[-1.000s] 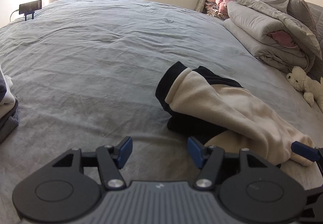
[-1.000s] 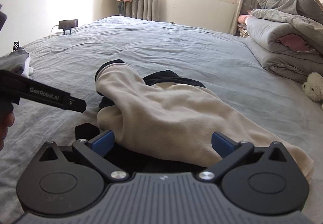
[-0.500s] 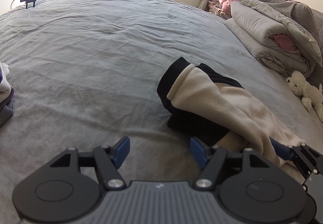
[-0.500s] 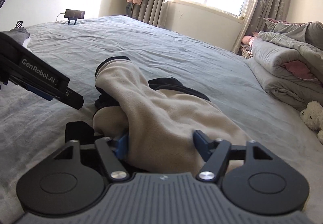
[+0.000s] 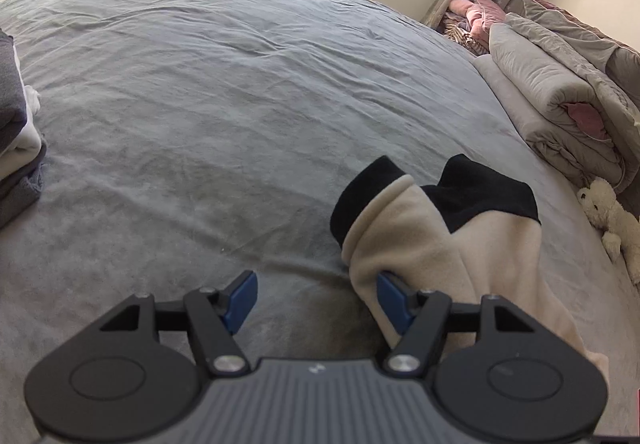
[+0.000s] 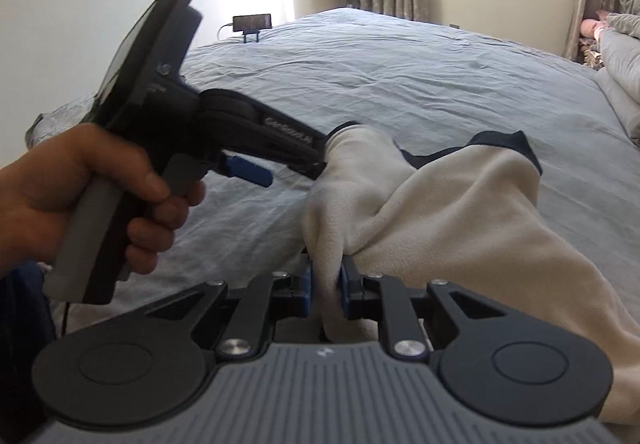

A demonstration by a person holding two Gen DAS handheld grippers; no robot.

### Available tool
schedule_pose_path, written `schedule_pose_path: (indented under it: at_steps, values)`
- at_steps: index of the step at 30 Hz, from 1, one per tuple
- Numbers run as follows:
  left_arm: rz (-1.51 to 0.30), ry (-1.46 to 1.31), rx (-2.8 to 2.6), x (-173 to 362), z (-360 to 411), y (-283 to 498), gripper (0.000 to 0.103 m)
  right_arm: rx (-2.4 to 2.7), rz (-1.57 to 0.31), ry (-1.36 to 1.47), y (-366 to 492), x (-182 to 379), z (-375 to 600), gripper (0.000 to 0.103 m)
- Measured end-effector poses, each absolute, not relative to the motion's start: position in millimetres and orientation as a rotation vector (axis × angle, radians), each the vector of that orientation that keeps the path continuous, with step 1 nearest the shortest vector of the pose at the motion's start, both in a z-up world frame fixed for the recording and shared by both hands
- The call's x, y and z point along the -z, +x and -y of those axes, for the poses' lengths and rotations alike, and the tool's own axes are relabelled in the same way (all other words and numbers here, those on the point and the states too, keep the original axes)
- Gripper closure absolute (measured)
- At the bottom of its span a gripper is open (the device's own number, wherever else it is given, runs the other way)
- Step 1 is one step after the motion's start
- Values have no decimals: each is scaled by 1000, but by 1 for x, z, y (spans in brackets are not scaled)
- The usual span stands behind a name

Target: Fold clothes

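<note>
My cream fleece top with black cuffs [image 6: 460, 204] lies bunched on the grey bed [image 5: 240, 84]. It is soft, light and floppy, so I grab edges. My right claw [image 6: 325, 286] is closing on a fold. My left claw [image 5: 316, 302] is open beside the sleeve. Only the right view shows my hand [image 6: 80, 196].

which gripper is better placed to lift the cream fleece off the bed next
Right. The right gripper is closing with a bunched fold of the cream fleece pinched between its pads. The left gripper is open, with only one finger against the fleece's edge and nothing between its pads.
</note>
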State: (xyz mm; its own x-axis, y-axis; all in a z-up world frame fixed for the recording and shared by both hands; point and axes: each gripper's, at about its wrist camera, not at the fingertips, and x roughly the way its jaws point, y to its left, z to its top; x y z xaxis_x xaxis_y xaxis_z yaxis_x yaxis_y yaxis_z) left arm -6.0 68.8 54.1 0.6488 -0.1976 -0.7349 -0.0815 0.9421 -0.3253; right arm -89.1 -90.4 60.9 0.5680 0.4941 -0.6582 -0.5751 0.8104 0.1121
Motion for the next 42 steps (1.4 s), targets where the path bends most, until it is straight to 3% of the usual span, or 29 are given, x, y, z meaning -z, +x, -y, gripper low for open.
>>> schedule_pose_path:
  at_steps: [4,7,10,21,27,28,30,32,42]
  values:
    - [-862,-330,56,-53,-68,-6,35,-841,-863,-138,-102,-45,63,96]
    - [-864,-332,56,-52,-68,-6,35,-861,-844,-198,-110,-45,52,96]
    - [-866,-337,57,-52,-69,-6,35,-752,-805,-165,-96,-50,72,86]
    - [-869,-324,139,-50,-57,-6,23,-568,-742,-91,-71,-64,110,86]
    - [-852,-334,163,-50,-53,-7,22,-523,-728,-114,-69,-63,112,85]
    - [-849,-333,166,-50,-52,-7,21,-524,-719,-129,-72,-64,112,84]
    - [-845,-330,176,-50,-50,-7,21,-545,-700,-153,-78,-64,106,70]
    - [-842,-323,183,-50,-47,-7,21,-579,-681,-189,-88,-63,102,36]
    - [-830,-296,204,-50,-42,-10,17,-456,-634,-305,-95,-56,87,32]
